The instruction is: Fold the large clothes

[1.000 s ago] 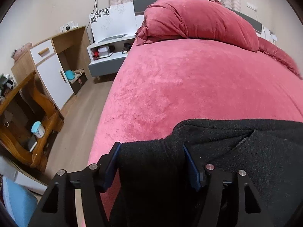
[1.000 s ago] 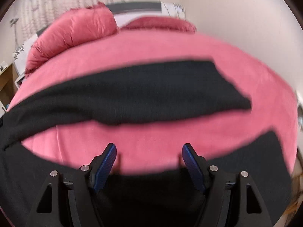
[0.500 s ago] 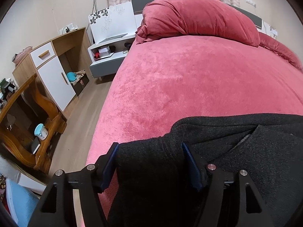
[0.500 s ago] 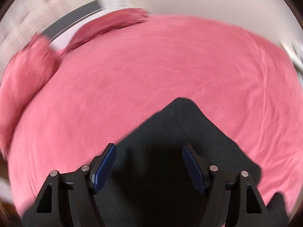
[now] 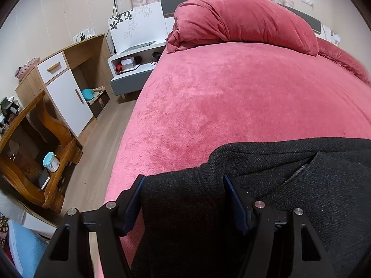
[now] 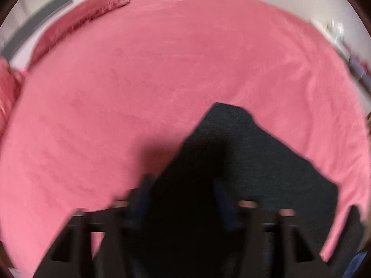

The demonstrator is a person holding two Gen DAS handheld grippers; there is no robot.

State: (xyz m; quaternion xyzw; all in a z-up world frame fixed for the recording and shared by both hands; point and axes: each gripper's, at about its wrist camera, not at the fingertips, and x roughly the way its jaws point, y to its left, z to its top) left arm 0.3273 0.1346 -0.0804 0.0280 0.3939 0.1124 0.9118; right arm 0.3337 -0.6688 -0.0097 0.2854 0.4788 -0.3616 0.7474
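Observation:
A large black knit garment [image 5: 289,185] lies on the pink bed cover [image 5: 231,104] at the near edge. My left gripper [image 5: 183,197] has its jaws wide apart, with a band of the black fabric lying between the blue pads. In the blurred right wrist view the garment [image 6: 243,150] shows as a pointed black flap on the bed cover [image 6: 162,69]. My right gripper [image 6: 180,201] stands over it with jaws apart and fabric between them.
A rolled pink duvet [image 5: 243,20] lies at the head of the bed. A white nightstand [image 5: 134,55], a wooden cabinet [image 5: 67,85] and a wooden chair [image 5: 34,150] stand left of the bed on the wood floor.
The right gripper swung fast to the right, from over the spread garment to over a pointed flap of it. The left gripper barely moved.

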